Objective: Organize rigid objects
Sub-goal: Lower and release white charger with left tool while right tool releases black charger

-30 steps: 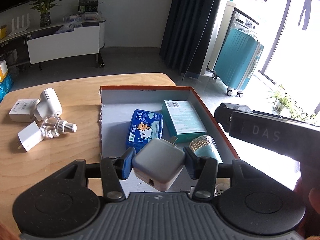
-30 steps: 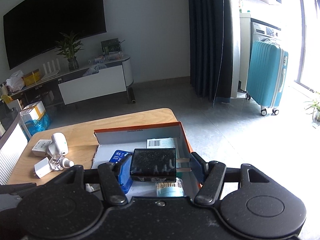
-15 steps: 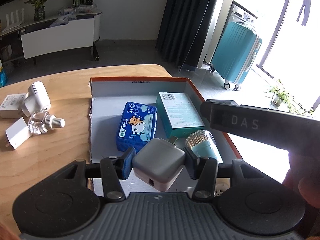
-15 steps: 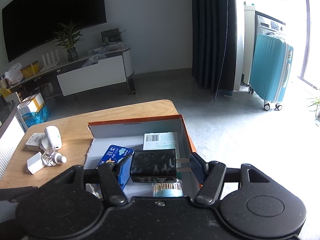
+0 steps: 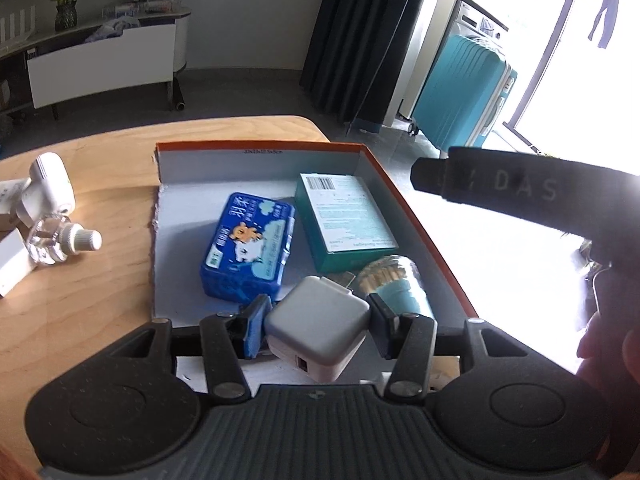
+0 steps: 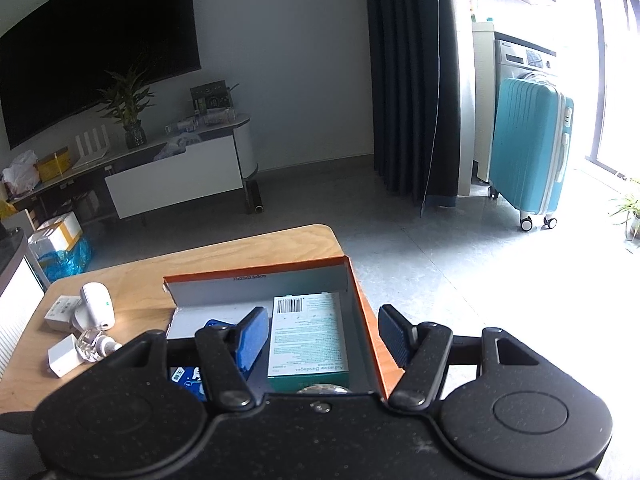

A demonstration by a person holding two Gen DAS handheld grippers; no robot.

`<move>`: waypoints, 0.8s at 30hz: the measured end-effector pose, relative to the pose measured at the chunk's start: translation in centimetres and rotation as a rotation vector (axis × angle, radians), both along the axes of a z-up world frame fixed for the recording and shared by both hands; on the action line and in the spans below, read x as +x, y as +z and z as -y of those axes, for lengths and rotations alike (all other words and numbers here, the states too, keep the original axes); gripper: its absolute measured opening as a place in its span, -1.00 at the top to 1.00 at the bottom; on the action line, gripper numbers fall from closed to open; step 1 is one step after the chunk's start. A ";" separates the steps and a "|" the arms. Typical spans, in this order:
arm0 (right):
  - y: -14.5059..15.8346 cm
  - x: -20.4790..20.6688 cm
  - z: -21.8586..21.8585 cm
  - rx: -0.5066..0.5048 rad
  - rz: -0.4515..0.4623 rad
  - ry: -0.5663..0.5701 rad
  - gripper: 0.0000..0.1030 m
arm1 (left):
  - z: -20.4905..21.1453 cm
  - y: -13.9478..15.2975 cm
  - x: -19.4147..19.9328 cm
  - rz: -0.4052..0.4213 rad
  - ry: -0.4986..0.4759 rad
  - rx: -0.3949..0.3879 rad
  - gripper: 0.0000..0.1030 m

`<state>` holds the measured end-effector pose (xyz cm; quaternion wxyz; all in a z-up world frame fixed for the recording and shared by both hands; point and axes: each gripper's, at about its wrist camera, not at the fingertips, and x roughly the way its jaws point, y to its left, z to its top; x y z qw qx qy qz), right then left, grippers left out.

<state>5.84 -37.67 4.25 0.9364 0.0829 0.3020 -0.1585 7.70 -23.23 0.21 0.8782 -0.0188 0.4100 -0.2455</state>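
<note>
Left gripper [image 5: 316, 322] is clenched on a grey wall charger [image 5: 318, 330], pads pressing both its sides, held over the near end of the orange-rimmed box [image 5: 420, 232] with its prongs pointing away toward the box interior. Right gripper [image 6: 322, 332] is released: jaws apart, nothing between the blue pads, hovering over the box's near right corner; through the gap you see the teal bandage box [image 6: 308, 340]. In the left wrist view the right gripper's body comes in from the right as a dark bar above the box's right wall. Box contents: blue tissue pack [image 5: 248, 250] left of centre, teal bandage box to its right and touching it at the top corner, cotton swab jar [image 5: 394, 284] lying on its side at the near right, against the bandage box's near end. Box sits on the wooden surface [image 5: 80, 280] at its right edge. Outside the box on the left: white round device [image 5: 46, 190], clear bottle with white cap [image 5: 60, 240] just beside it, white adapter block [image 6: 62, 356] near the bottle; another small white box [image 6: 60, 310] lies behind the device.
</note>
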 end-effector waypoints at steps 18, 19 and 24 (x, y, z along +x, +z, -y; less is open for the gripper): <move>1.7 -0.6 -2.6 -0.010 0.030 0.027 -0.59 | -3.2 2.7 -0.3 0.034 0.107 0.004 -0.64; 1.7 -0.6 -2.7 -0.009 0.027 0.027 -0.60 | -3.6 2.8 -0.3 0.037 0.122 0.016 -0.67; 1.7 -0.4 -3.7 -0.012 0.021 0.035 -0.72 | -5.5 3.5 -0.1 0.056 0.202 0.071 -0.86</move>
